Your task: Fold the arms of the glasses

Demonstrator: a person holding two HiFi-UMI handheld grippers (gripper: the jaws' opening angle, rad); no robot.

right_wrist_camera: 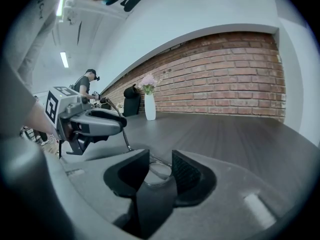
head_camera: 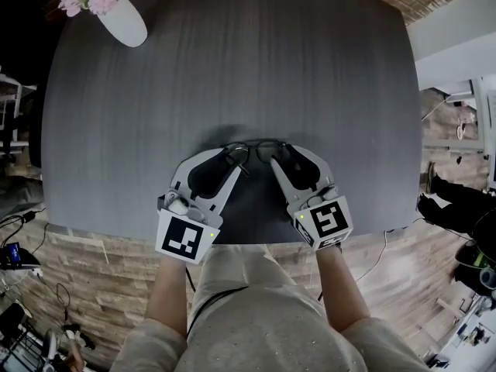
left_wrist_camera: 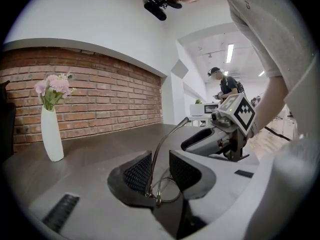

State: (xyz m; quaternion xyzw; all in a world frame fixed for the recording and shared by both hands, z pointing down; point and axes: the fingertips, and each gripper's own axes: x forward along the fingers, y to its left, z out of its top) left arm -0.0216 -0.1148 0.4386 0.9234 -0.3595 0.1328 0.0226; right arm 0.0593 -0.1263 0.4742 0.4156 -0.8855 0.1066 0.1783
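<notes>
Thin dark wire-rimmed glasses [head_camera: 254,150] lie near the front edge of the dark grey table [head_camera: 232,68], lenses side by side. My left gripper [head_camera: 239,160] has its jaws close together round the left end of the frame. In the left gripper view one arm of the glasses [left_wrist_camera: 165,144] rises slanted between the jaws of the left gripper [left_wrist_camera: 160,171]. My right gripper [head_camera: 277,155] meets the frame's right end; in its own view a lens [right_wrist_camera: 159,170] sits in the narrow gap of the right gripper [right_wrist_camera: 161,166]. Each gripper shows in the other's view: the right gripper [left_wrist_camera: 210,139] and the left gripper [right_wrist_camera: 95,121].
A white vase of pink flowers [head_camera: 124,22] stands at the table's far left corner. A brick wall [left_wrist_camera: 100,94] runs behind the table. Another person [left_wrist_camera: 227,86] stands far off in the room. The table's front edge [head_camera: 232,239] is just under my wrists.
</notes>
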